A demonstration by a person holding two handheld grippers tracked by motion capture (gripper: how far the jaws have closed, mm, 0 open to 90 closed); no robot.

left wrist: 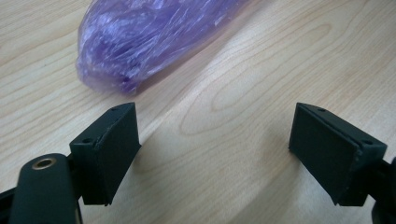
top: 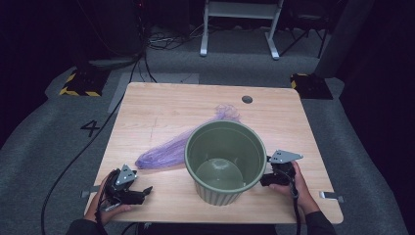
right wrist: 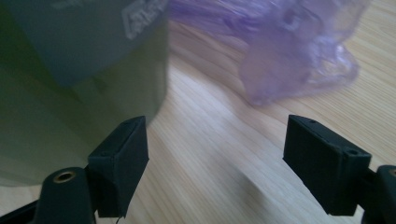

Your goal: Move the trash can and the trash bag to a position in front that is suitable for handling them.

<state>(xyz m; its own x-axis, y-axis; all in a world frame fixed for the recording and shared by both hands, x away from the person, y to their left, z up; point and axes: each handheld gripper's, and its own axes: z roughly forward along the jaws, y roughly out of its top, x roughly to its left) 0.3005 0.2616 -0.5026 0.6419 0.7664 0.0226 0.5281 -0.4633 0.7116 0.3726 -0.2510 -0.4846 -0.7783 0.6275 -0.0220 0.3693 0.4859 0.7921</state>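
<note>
1. The table (top: 161, 105) is a pale wooden square with visible grain, and it carries everything in hand. It has a small round hole (top: 247, 99) near its far edge.

2. The green bin (top: 225, 161) stands upright on the near half of the table, a little right of the middle. It is round with a ribbed outer wall, its mouth faces up and its inside looks bare. In the right gripper view its wall rises close on the left, with a grey label (right wrist: 100, 28) on it.

3. The purple plastic bag (top: 169, 151) lies flat on the table, bunched into a long strip. It runs from a rounded end near the left front of the bin, slanting away behind the bin toward the far right, where it ends in a crumpled tuft. It appears to touch the bin's far-left side. Its rounded end shows just beyond the jaws in the left gripper view.

4. The left tool (top: 139, 192) rests low over the near left corner of the table, held in the person's left hand. Its jaws stand wide apart with only bare wood between them, near the bag's end but apart from it.

5. The right tool (top: 264, 180) sits just beside the bin's right wall, held in the right hand. Its jaws are spread wide and grip nothing, though the left jaw is close to the bin wall.
</note>
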